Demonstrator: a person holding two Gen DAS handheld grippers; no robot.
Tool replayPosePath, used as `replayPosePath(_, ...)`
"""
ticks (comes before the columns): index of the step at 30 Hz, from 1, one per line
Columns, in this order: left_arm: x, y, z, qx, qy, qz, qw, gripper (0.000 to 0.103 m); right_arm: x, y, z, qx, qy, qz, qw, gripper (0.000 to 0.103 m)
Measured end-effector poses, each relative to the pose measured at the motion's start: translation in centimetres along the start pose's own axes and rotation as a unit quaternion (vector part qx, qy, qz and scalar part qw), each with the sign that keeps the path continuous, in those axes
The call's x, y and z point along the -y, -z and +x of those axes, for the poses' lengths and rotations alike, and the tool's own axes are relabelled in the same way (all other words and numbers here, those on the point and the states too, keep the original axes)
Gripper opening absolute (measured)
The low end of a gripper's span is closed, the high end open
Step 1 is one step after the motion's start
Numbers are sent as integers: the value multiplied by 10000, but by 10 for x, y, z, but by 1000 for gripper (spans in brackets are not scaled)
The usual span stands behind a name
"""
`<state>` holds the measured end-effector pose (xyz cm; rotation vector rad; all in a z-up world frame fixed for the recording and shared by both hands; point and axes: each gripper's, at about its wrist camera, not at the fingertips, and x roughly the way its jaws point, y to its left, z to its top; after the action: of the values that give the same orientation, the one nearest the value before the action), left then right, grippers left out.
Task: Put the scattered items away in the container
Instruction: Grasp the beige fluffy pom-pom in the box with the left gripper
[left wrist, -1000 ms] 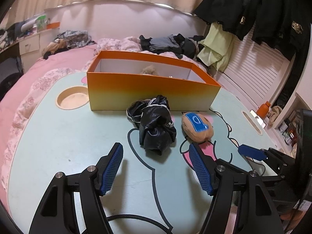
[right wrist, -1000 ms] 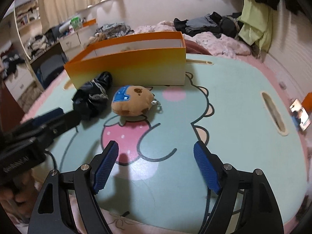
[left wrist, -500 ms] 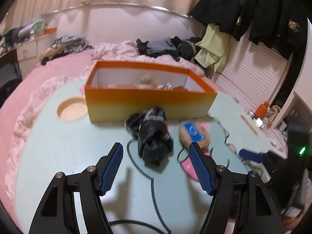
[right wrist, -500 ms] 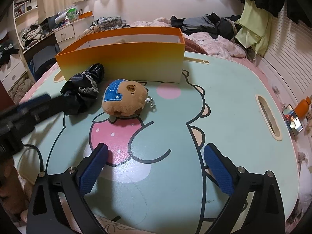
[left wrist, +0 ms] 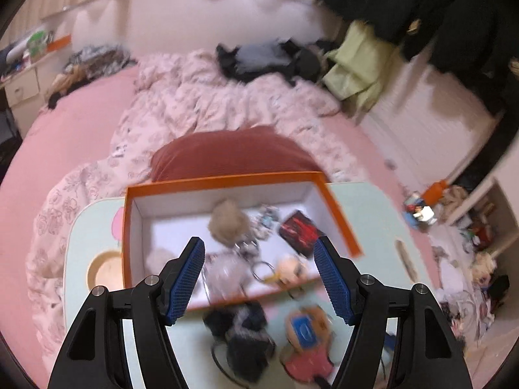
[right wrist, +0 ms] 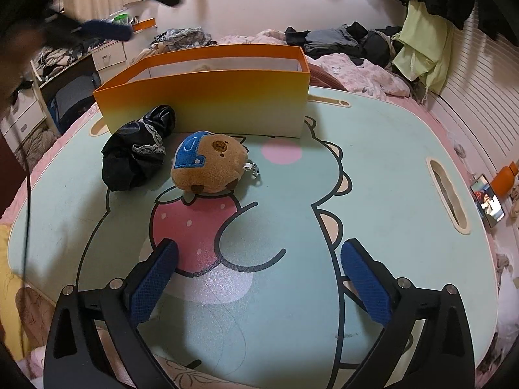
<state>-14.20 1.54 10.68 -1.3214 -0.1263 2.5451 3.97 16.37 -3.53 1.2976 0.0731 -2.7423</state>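
An orange box (right wrist: 207,103) stands on the mint table (right wrist: 389,168). A brown plush with a blue patch (right wrist: 209,162) and a black crumpled cloth (right wrist: 134,155) lie in front of it. My right gripper (right wrist: 258,278) is open and empty, low over the table's near side. My left gripper (left wrist: 259,282) is open and empty, raised high above the box (left wrist: 337,214), looking down into it. Inside lie a furry ball (left wrist: 228,223), a red-black item (left wrist: 300,231), key rings and small toys. The plush (left wrist: 305,327) and cloth (left wrist: 243,340) show blurred below.
The table sits on a pink bed with a floral quilt (left wrist: 194,103). It has a round cup recess (left wrist: 103,270) at left and a slot (right wrist: 449,194) at right. A phone (right wrist: 488,201) and an orange bottle (right wrist: 504,181) lie beyond the right edge.
My left gripper has risen sharply from table level to high above the box and now looks down into it. My right gripper has opened wider and shifted slightly forward.
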Motion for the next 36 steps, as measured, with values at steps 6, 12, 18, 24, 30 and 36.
replayPosePath(6, -2, -13, 71, -692, -819, 47, 9942, 58, -1, 0, 0, 2, 1, 1, 10000, 100)
replayPosePath(12, 0, -11, 108, -1281, -839, 93, 9882, 43, -1, 0, 0, 3, 6, 4, 10000, 101)
replayPosePath(18, 2, -9, 115, -1057, -884, 288, 9900, 24, -1, 1, 0, 3, 2, 0, 10000, 101)
replayPosePath(24, 6, -9, 74, -314, -591, 360, 9971, 24, -1, 1, 0, 7, 5, 5, 10000, 101)
replayPosePath(30, 13, 6, -32, 887, 38, 327, 9955, 24, -1, 0, 0, 9, 3, 5, 10000, 101)
replayPosePath(36, -5, 80, -77, 1244, 143, 238, 9918, 24, -1, -2, 2, 7, 7, 2, 10000, 101)
